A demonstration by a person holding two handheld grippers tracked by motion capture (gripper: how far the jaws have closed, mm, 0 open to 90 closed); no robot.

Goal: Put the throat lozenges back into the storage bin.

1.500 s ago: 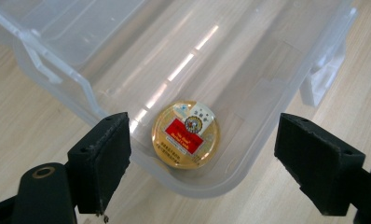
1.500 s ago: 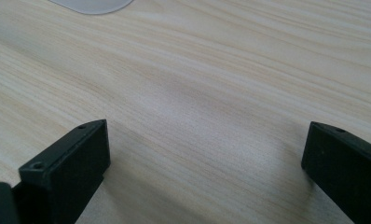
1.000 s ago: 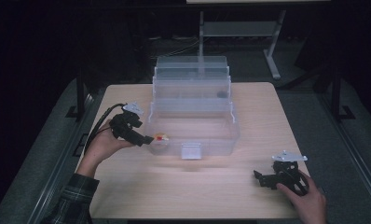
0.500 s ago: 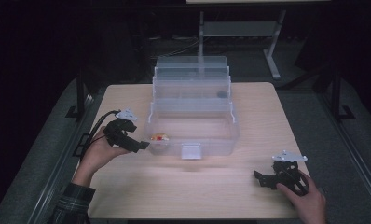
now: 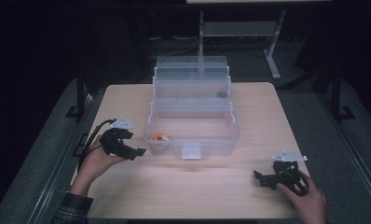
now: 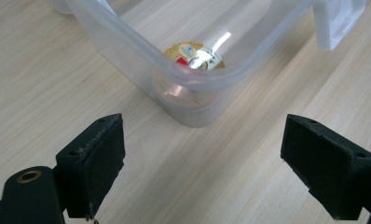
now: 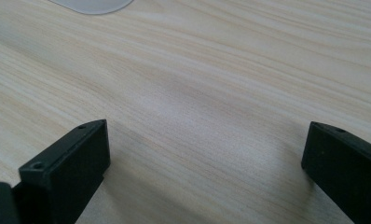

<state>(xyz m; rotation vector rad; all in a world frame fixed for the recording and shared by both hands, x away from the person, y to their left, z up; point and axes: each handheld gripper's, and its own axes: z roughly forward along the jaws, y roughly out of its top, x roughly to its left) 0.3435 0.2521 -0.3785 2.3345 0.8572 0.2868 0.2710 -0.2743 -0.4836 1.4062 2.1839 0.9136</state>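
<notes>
Dark room, pale table (image 5: 127, 100): left hand-held gripper (image 5: 136, 152) gapes empty outside the box (image 5: 193, 140); candy (image 5: 159, 137) dropped, next withdraw.

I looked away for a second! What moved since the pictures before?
The left gripper let go of the small colourful thing, which now lies in the clear box, and pulled back toward the person with its jaws open. The right gripper stayed on the table, open. The box did not move.
</notes>
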